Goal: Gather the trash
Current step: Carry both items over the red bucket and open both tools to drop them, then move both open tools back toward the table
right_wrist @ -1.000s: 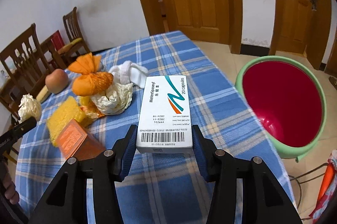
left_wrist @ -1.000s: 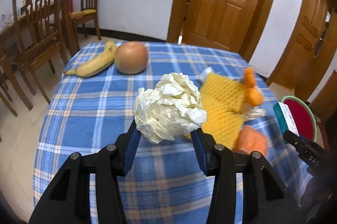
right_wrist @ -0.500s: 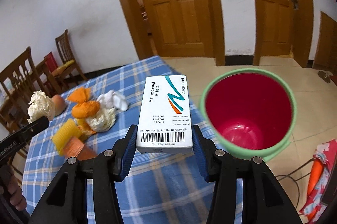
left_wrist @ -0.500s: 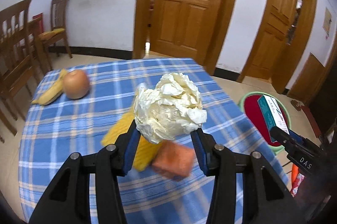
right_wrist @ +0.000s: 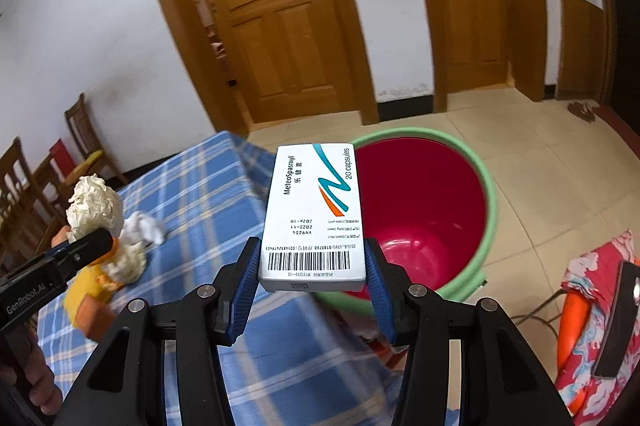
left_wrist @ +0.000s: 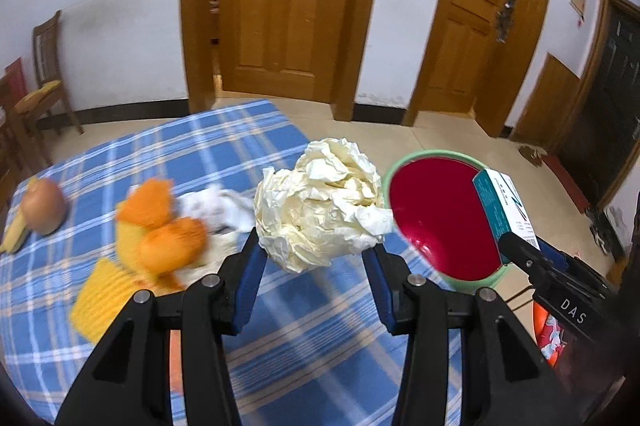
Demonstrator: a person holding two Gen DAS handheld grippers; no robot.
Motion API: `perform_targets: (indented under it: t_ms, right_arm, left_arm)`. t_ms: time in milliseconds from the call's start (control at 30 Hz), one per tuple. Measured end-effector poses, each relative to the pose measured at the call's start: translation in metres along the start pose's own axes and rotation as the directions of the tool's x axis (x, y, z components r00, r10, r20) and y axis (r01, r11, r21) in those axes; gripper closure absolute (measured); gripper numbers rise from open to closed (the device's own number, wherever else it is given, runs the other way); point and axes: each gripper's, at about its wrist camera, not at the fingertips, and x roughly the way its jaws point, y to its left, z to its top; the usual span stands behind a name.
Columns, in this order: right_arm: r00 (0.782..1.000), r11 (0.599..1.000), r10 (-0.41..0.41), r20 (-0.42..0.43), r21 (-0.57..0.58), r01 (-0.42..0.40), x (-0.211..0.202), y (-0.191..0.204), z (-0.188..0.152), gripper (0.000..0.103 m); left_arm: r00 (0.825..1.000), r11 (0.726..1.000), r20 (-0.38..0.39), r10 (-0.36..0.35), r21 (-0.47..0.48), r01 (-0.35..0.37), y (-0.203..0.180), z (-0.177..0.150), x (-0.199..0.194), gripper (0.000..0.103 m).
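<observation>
Left tongs (left_wrist: pixel 314 258): partly closed, pinching the crumpled paper ball (left_wrist: pixel 322 203) at its lower sides; it stands up past my tips, above the table's edge.
Right tongs (right_wrist: pixel 308 280): partly closed, clamping the medicine box (right_wrist: pixel 314 214) across its barcode end, the long body reaching forward to 12 o'clock.
Bin (right_wrist: pixel 486 185): red inside, green rim, on the floor beside the checked tablecloth (right_wrist: pixel 200 193); from the right view at 1 o'clock, from the left at 2 o'clock.
Handling, paper: light and soft, I judge; it gives under pressure, so a grip low across its widest part suits it.
Handling, box: light, stiff card with smooth faces; squeezing the narrow sides looks safest.
Left on table: orange scraps (left_wrist: pixel 160 222), white tissue (left_wrist: pixel 218 203).
Change: a second ago both loads hung over the cloth; now they are near the bin, the box partly above its mouth. Jaw widths unchanged.
</observation>
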Motion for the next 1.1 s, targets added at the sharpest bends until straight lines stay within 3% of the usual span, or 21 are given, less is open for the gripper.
perform_targets:
  t_ms: [333,667,900,1100]
  right_arm:
    - [0.998,0.995,-0.051,-0.043,0.079,0.054,0.026,-0.049,0.005,0.052]
    - [0.994,0.988,-0.072,-0.086,0.131,0.083,0.046,-0.079,0.003,0.051]
    - [0.994,0.985,-0.073,-0.084,0.150,0.085,0.046,-0.085,0.000,0.051]
    - [0.995,0.983,-0.069,-0.074,0.163,0.081,0.041,-0.085,0.001,0.051]
  left_arm:
    - [0.996,0.994,-0.082,-0.046,0.092,0.053,-0.063,0.009,0.056,0.054]
    - [0.988,0.985,-0.143,-0.062,0.150,0.084,-0.103,0.006,0.092,0.053]
    - [0.990,0.980,-0.132,-0.054,0.181,0.078,-0.113,0.006,0.097,0.032]
    - [0.991,0.982,-0.122,-0.046,0.178,0.068,-0.113,0.006,0.093,0.032]
